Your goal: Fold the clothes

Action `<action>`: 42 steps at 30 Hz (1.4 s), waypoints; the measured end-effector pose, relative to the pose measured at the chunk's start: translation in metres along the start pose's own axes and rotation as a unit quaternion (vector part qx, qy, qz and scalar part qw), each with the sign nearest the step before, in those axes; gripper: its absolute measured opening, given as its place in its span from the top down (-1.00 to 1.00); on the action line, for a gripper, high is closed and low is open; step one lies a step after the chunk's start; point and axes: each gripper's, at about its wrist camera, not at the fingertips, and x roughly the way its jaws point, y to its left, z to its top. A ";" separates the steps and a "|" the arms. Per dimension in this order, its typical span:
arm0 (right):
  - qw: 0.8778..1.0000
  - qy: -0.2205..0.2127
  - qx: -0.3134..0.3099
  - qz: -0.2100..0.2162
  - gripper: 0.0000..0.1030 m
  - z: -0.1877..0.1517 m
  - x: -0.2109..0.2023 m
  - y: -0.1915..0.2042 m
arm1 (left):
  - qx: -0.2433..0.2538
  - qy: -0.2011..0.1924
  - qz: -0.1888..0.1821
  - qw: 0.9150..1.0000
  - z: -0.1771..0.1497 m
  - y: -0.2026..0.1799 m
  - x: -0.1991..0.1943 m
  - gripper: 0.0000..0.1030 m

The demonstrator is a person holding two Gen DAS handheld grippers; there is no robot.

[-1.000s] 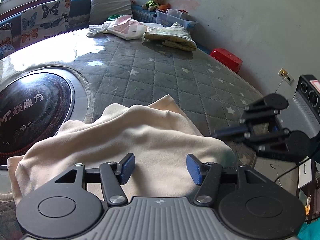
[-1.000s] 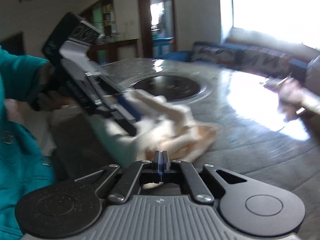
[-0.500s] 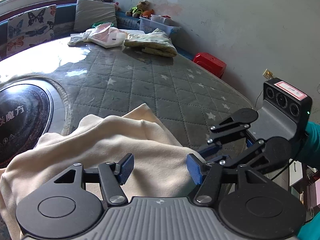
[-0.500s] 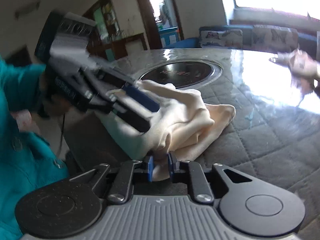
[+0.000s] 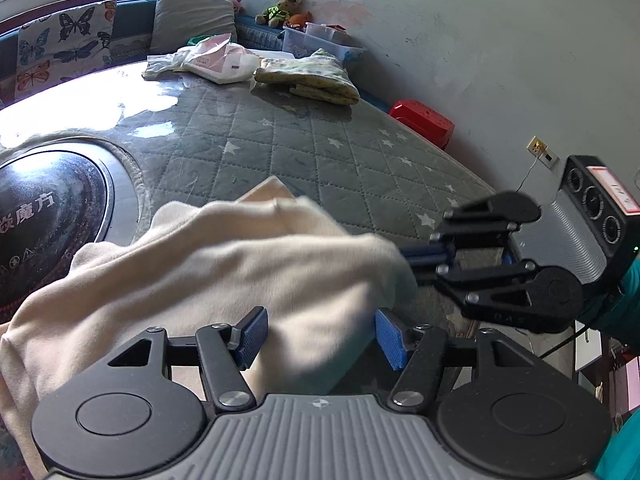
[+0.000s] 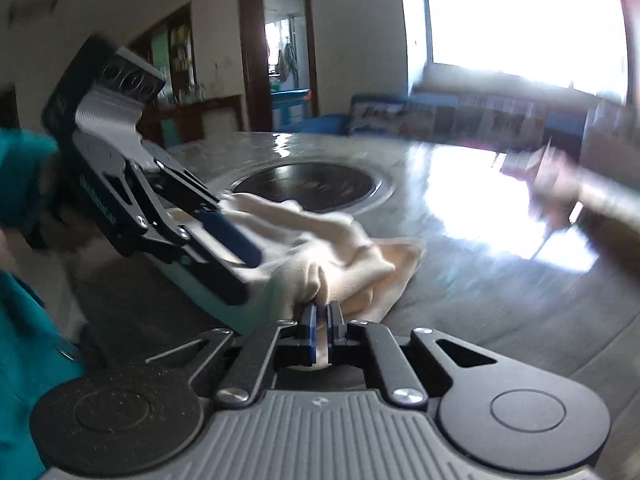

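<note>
A cream garment (image 5: pixel 224 280) lies bunched at the near edge of a large round table (image 5: pixel 320 152) covered by a grey quilted pad (image 5: pixel 280 160) stitched in squares with pale stars. Under the pad's glossy clear overlay, window light glares white on the far left. A black round inset (image 5: pixel 44 216) with pale printed characters sits in the table's middle, just beyond the garment. The left gripper (image 5: pixel 320 338) hangs over the garment with its blue pads (image 5: pixel 252 336) parted at a middling width; cloth fills the gap between them, but neither pad visibly presses it. The right gripper (image 6: pixel 322 326) comes in from the side at the garment's right end, its jaws drawn nearly together with a thin fold of cream cloth pinched between them. A teal sleeve (image 6: pixel 20 280) shows behind each tool. At the table's far side rest a white and pink cloth pile (image 5: pixel 208 60) and, just beside it, a folded yellow-green piece (image 5: pixel 312 76). Behind them runs a blue bench (image 5: pixel 256 30) along the wall, holding a butterfly cushion (image 5: pixel 64 40), a grey cushion (image 5: pixel 192 20), soft toys (image 5: pixel 284 10) and a clear bin (image 5: pixel 320 40). The pale wall is stained, with a red box (image 5: pixel 424 120) on the floor below it and a socket (image 5: pixel 540 152) further right. The right wrist view, blurred, shows an open doorway (image 6: pixel 280 52), a dark sideboard (image 6: pixel 200 116) and a bright window (image 6: pixel 520 20).
</note>
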 end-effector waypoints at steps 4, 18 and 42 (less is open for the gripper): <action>0.999 0.007 -0.028 -0.041 0.93 0.004 0.002 0.010 | 0.008 0.005 0.000 1.000 -0.005 0.002 0.001 -0.21; 0.995 -0.010 0.089 -0.039 1.00 0.023 -0.007 -0.021 | 0.047 -0.042 -0.056 0.996 0.014 -0.019 0.011 -0.22; 0.996 0.024 0.086 0.000 0.91 0.035 0.041 -0.007 | -0.050 -0.090 -0.002 0.995 -0.040 0.033 -0.052 -0.34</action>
